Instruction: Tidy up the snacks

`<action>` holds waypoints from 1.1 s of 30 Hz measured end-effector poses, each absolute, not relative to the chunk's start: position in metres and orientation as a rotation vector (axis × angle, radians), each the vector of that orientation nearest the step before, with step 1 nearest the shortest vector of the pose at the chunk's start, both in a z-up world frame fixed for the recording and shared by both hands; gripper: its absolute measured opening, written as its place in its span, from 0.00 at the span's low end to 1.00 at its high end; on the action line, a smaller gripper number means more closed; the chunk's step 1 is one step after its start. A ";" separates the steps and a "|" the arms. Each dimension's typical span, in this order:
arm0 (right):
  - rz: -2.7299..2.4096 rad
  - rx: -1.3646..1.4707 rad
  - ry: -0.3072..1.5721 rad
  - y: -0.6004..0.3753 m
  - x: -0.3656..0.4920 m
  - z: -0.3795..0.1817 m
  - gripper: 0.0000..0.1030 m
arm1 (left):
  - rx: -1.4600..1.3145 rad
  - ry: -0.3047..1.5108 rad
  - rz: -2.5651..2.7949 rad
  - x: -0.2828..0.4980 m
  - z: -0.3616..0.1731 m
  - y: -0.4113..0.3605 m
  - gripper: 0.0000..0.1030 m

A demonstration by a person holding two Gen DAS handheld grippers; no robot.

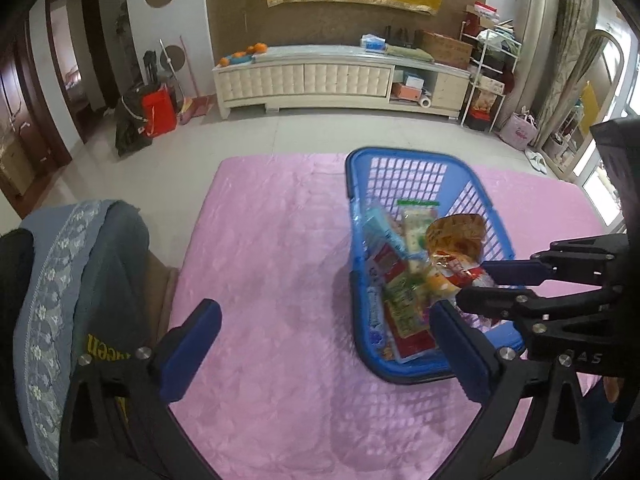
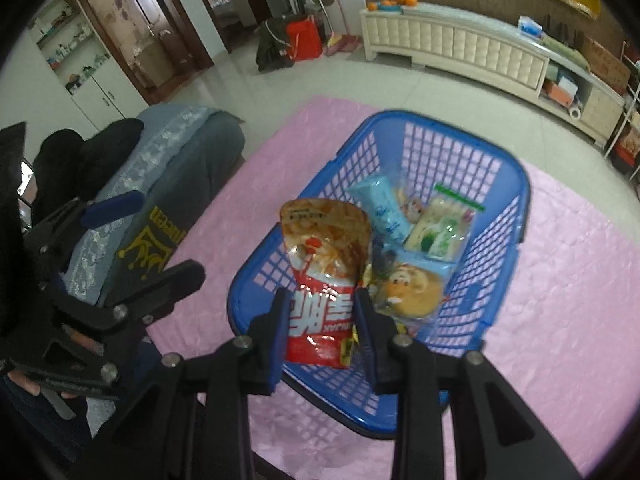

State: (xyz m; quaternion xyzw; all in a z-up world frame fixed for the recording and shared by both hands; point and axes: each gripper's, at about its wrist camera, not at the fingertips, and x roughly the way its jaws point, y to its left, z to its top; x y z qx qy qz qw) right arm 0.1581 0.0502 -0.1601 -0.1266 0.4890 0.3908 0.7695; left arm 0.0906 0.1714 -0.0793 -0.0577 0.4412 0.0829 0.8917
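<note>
**Red snack bag held over the blue basket**

Left wrist view: the left gripper (image 1: 326,350) stands with its jaws spread wide and nothing between them, only the pink cloth (image 1: 260,248) that covers the table below. One blue pad sits low on the left, the other low on the right, just in front of the near rim of the blue basket (image 1: 362,320). The basket rests on the cloth to the right of the middle, and several snack packets lie in it, among them a light blue tube-shaped pack (image 1: 384,232) and a pale packet with a green strip (image 1: 416,220). From the right edge the right gripper (image 1: 478,284) reaches in above the basket, its fingers pinching the red and orange snack bag (image 1: 456,240), which hangs over the other packets. A grey-blue cushion with a floral band (image 1: 80,280) lies at the left.

Right wrist view: the right gripper (image 2: 322,320) is clamped on the lower part of the red snack bag (image 2: 324,256), a blue pad pressed against each side. The bag stands upright above the near left part of the basket (image 2: 516,216). Inside lie the light blue pack (image 2: 384,208), the green-strip packet (image 2: 444,224) and a round yellowish bun in clear wrap (image 2: 412,288). The left gripper (image 2: 136,236) shows at the left edge, jaws apart, over the cushion and cloth (image 2: 568,304).
</note>
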 end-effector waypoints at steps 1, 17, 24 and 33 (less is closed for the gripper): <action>0.836 -0.282 1.069 0.055 0.157 -0.165 0.35 | -0.124 0.922 0.170 0.090 -0.083 0.174 1.00; 0.772 -0.440 1.096 0.091 0.148 -0.197 0.77 | -0.144 0.938 0.165 0.080 -0.108 0.190 1.00; 0.755 -0.377 0.982 0.059 0.138 -0.178 0.77 | -0.111 0.862 0.193 0.061 -0.099 0.175 1.00; 0.714 -0.232 0.809 -0.020 0.095 -0.157 0.77 | -0.094 0.743 0.147 0.029 -0.089 0.112 1.00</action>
